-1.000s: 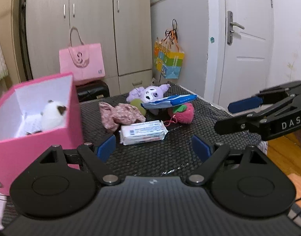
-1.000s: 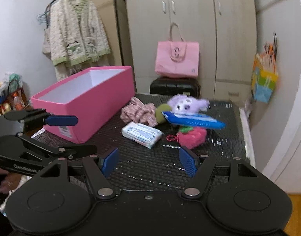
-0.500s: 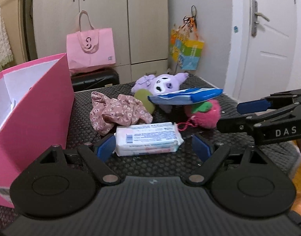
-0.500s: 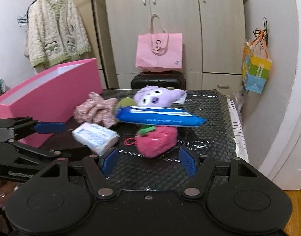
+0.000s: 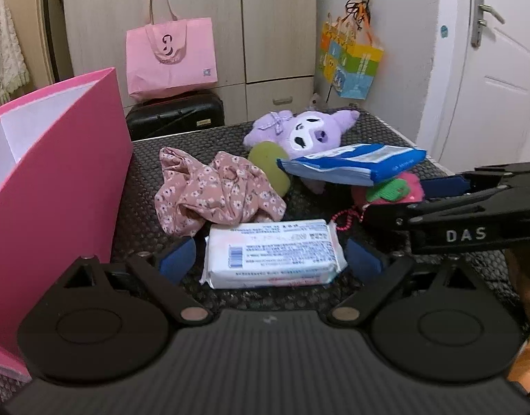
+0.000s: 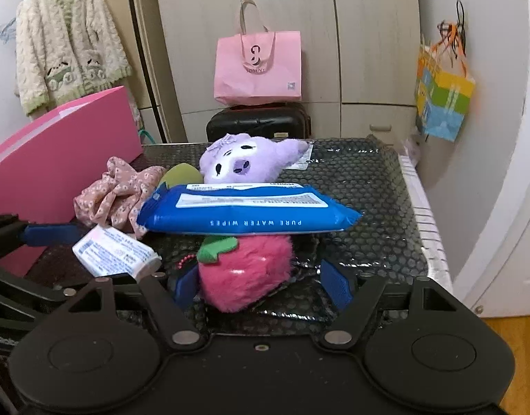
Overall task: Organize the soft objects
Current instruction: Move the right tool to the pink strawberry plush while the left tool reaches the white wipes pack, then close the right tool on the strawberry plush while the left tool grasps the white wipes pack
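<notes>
My left gripper is open, its jaws on either side of a white tissue pack lying on the black mat. My right gripper is open around a pink furry strawberry plush. A blue wipes pack rests on top of the strawberry and a purple plush. A floral pink cloth and a green ball lie behind the tissue pack. The pink box stands at the left. The tissue pack also shows in the right wrist view.
The black bubble mat covers the table, whose right edge runs near a white door. A pink bag on a black case stands behind the table. A colourful bag hangs at the right.
Both grippers moved forward and lower toward the pile. The left one now straddles the white tissue pack, the right one straddles the strawberry plush. The box's inside went out of view.
</notes>
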Tool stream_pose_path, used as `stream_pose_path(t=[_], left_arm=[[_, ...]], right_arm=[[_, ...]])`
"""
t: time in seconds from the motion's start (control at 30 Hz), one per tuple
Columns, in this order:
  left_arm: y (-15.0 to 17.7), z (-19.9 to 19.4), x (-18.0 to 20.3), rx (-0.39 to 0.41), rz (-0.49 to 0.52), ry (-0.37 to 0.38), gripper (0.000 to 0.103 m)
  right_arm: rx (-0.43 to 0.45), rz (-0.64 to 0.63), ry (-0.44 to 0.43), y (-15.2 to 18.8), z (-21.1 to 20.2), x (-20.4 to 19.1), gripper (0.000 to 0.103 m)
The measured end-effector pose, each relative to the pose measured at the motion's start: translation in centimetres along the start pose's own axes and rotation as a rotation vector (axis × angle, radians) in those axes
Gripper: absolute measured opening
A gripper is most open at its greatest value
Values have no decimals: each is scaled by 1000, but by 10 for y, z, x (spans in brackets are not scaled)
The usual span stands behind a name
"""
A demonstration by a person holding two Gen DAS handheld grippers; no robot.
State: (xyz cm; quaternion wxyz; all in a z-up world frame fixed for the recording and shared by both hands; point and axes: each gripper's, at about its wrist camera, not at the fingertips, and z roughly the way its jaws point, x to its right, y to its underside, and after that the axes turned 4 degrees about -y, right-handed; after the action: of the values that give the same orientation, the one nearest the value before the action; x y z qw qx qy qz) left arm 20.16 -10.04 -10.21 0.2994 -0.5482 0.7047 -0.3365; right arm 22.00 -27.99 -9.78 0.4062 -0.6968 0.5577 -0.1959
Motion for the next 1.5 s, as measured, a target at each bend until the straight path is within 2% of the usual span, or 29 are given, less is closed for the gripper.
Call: stream_pose_path(t=[0.23,0.4,0.47,0.53,0.6,0.63,0.8,1.2,1.5], left_arm=[[1,8,1,-4,-40,0,97],[5,12,-1,-26,-36,16,97],[7,12,-2,-24,-48,20,95],[9,10,-1,-12,-43,8,92],[10,9,-1,-3,-43,2,82],[10,8,-1,1,-41,2,81],[14,1,-3,11,-40,5,79],[21,-17,0,49,-43,76,79],[22,-28,-5,68,-60,103,79]], right_arm=[[15,25,-8,-4,8,1,86],[37,-8,-1,1,7,-2,85],[42,-21,-10,3,6,-3,79],[38,-30,-32,3,5,-4,62],[27,-51,-41,3,5,-6,55],[27,-63,-31,3,5,-8,54],[36,-69,-1,7,0,-14,52],[52,46,-42,23,-21,-10,51],[55,67,-54,36,-34,-16,51]])
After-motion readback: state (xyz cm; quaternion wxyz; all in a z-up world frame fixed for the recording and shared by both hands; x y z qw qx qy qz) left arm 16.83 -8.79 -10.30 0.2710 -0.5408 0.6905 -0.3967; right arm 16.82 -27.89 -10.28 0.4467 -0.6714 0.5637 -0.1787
